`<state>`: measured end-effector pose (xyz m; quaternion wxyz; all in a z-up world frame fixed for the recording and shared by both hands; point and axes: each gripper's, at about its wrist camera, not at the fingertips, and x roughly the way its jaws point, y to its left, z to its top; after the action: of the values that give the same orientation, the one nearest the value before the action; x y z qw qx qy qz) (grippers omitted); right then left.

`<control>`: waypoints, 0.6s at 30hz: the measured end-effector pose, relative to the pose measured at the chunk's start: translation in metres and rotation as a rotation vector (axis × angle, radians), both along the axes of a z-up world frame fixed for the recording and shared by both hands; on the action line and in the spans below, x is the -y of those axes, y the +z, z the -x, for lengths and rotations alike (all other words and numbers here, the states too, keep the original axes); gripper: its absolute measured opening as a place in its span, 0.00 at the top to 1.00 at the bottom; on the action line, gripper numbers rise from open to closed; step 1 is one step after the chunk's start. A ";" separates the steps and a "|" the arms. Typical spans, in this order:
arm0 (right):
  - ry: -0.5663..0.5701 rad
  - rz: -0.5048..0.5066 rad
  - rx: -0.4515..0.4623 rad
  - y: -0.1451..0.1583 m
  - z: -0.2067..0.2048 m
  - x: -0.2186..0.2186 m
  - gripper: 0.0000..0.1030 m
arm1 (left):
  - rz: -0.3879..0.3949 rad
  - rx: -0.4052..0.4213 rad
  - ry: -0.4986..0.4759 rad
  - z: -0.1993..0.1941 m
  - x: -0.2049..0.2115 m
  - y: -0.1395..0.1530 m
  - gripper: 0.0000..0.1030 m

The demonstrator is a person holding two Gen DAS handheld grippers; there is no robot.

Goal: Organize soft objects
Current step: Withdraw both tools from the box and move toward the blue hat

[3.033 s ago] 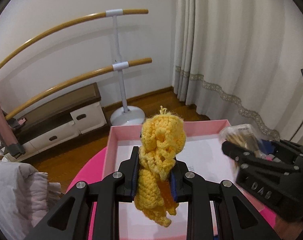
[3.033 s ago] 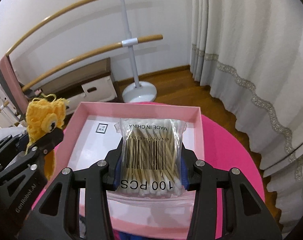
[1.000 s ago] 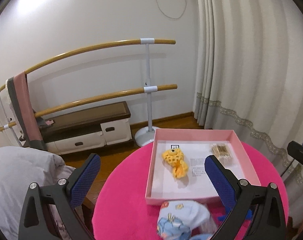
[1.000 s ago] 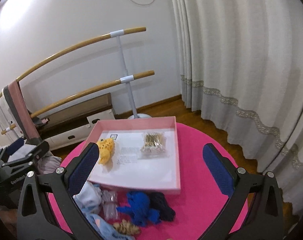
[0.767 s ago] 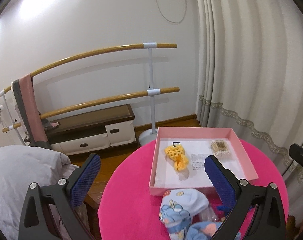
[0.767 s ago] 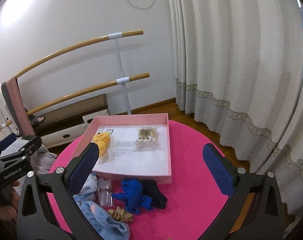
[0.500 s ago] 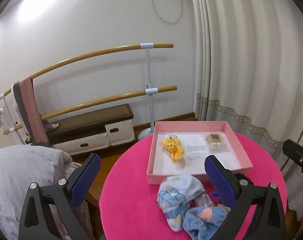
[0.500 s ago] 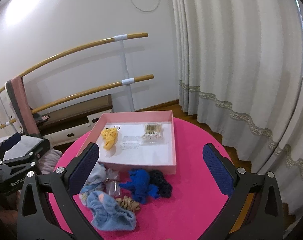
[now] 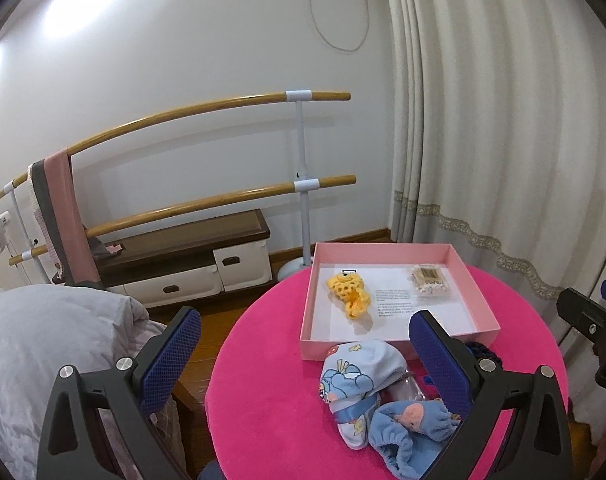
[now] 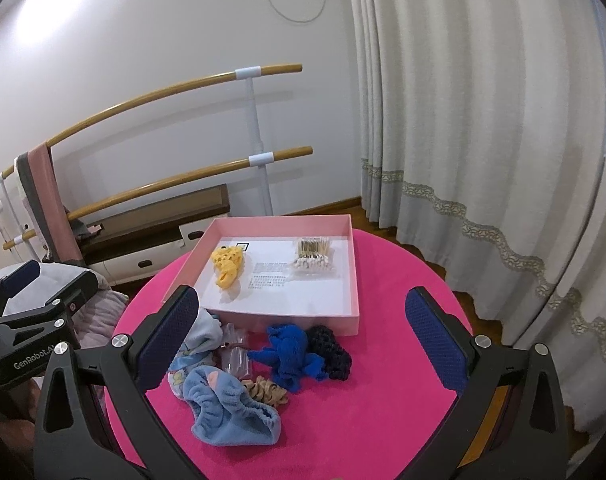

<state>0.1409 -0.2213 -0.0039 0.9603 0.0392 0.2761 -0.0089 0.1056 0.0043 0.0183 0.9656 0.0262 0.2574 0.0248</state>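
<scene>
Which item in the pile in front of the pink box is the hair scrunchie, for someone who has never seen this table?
Start at the round pink table and find the pink box on it. In the pile along the box's near wall, look between the light blue elastic-edged cloth and the bright blue knitted toy. The scrunchie is the small tan ruffled ring, the only beige piece there.

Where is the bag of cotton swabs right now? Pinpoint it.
In the right wrist view the bag of cotton swabs lies inside the pink box, at its far right, right of the yellow crochet toy.
</scene>
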 end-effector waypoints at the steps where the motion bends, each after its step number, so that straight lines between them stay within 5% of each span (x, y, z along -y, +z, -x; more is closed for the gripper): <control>1: 0.001 0.001 -0.001 0.000 0.000 0.000 0.00 | -0.001 0.001 0.002 0.000 0.001 0.001 0.00; 18: 0.001 0.007 -0.018 -0.005 0.000 0.000 0.00 | -0.001 -0.013 0.008 -0.006 0.005 -0.003 0.00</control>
<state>0.1411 -0.2215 -0.0088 0.9578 0.0357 0.2849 -0.0097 0.1116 -0.0007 0.0153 0.9638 0.0259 0.2638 0.0287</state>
